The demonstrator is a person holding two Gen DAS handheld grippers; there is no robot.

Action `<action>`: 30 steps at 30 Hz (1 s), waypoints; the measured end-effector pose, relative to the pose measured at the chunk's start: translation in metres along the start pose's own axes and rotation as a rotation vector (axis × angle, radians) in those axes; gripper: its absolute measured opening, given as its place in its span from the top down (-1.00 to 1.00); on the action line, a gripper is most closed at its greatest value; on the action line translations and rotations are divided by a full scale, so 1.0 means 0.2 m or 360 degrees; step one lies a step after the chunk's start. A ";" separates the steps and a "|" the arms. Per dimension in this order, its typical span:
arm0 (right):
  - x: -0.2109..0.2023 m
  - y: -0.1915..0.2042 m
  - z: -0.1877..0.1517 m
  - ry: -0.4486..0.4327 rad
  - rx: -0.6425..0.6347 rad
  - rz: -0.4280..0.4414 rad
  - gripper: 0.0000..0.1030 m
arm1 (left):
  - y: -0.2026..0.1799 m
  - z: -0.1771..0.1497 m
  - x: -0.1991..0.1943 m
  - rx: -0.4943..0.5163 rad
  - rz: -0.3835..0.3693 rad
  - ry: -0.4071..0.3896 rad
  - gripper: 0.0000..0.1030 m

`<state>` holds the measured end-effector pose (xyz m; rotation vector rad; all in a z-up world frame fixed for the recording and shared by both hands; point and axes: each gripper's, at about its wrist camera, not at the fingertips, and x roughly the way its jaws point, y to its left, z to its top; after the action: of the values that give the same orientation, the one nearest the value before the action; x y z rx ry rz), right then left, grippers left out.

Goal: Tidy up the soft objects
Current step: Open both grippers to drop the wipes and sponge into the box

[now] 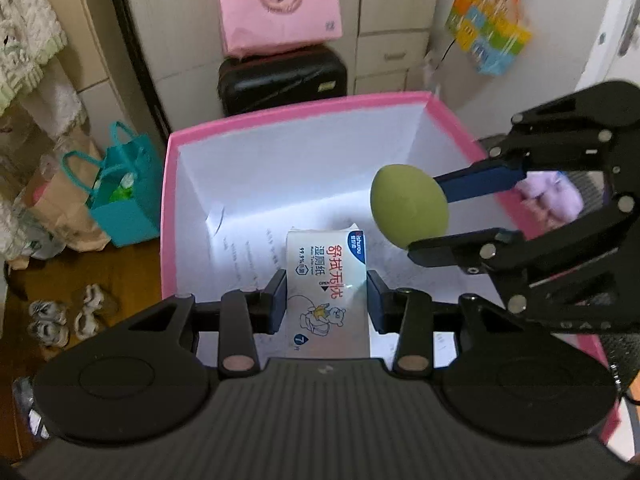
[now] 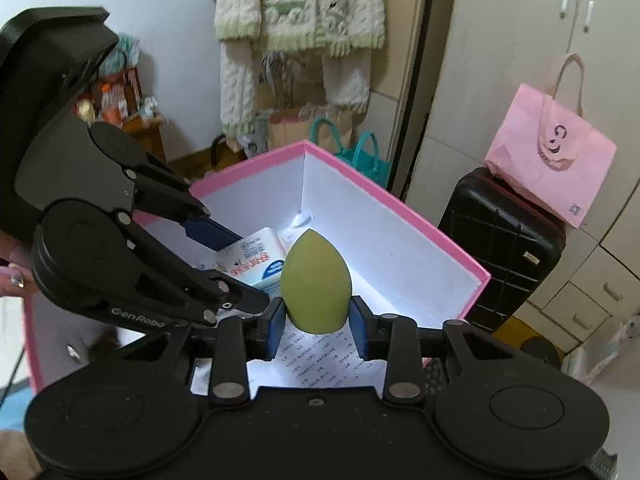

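Note:
Both grippers hang over a pink box (image 1: 296,110) with white inner walls and a printed sheet on its floor. My left gripper (image 1: 327,300) is shut on a white wet-wipes pack (image 1: 326,276) with red lettering and a bear drawing, held above the box floor. From the right, my right gripper (image 1: 424,216) reaches in, shut on a green egg-shaped sponge (image 1: 408,208). In the right wrist view the sponge (image 2: 316,284) stands upright between the blue pads of the right gripper (image 2: 316,320). The left gripper (image 2: 240,268) and its pack (image 2: 256,256) are just left of it, inside the box (image 2: 360,176).
A black suitcase (image 1: 280,80) with a pink paper bag (image 1: 280,4) on top stands behind the box. A teal bag (image 1: 128,192) and slippers (image 1: 64,316) are on the wooden floor at left. A lilac plush (image 1: 552,196) lies beyond the box's right wall. A knitted sweater (image 2: 300,20) hangs behind.

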<state>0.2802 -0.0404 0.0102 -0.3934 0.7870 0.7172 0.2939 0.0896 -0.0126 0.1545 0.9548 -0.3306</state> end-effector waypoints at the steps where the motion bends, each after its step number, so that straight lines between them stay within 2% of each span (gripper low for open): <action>1: 0.02 0.00 0.00 0.0018 -0.0020 0.0014 0.24 | 0.00 0.00 0.00 0.0016 0.0010 0.0003 0.24; 5: 0.08 0.02 0.01 0.0087 -0.0097 0.0058 0.23 | -0.02 0.02 0.01 0.0061 0.0063 0.0022 0.24; 8: 0.12 0.01 0.01 0.0115 -0.0125 0.0038 0.22 | -0.02 0.03 0.05 0.0054 0.0081 0.0051 0.23; 13: 0.17 0.01 0.00 0.0163 -0.0164 0.0002 0.20 | -0.01 0.06 0.09 0.0020 0.0083 0.0054 0.16; 16: 0.20 0.01 0.01 0.0176 -0.0166 0.0018 0.16 | 0.01 0.05 0.06 -0.0001 0.0036 0.0052 0.12; 18: 0.19 -0.01 0.01 0.0157 -0.0130 0.0070 0.01 | 0.01 0.04 0.02 -0.0006 0.0014 0.0028 0.12; 19: 0.18 -0.02 0.00 0.0139 -0.0118 0.0086 -0.04 | 0.01 0.03 -0.02 0.0004 0.0016 0.0005 0.04; 24: 0.04 -0.05 -0.01 0.0032 -0.0013 0.0124 -0.05 | -0.01 -0.01 -0.19 0.0074 0.0056 -0.0109 -0.05; 30: -0.18 -0.08 -0.04 -0.0098 0.0180 0.0167 -0.05 | -0.03 -0.07 -0.39 0.0091 0.0020 -0.0140 -0.12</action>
<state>0.2707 -0.0715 0.0333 -0.2283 0.7902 0.7751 0.2392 0.1045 0.0440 0.1962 0.8574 -0.3507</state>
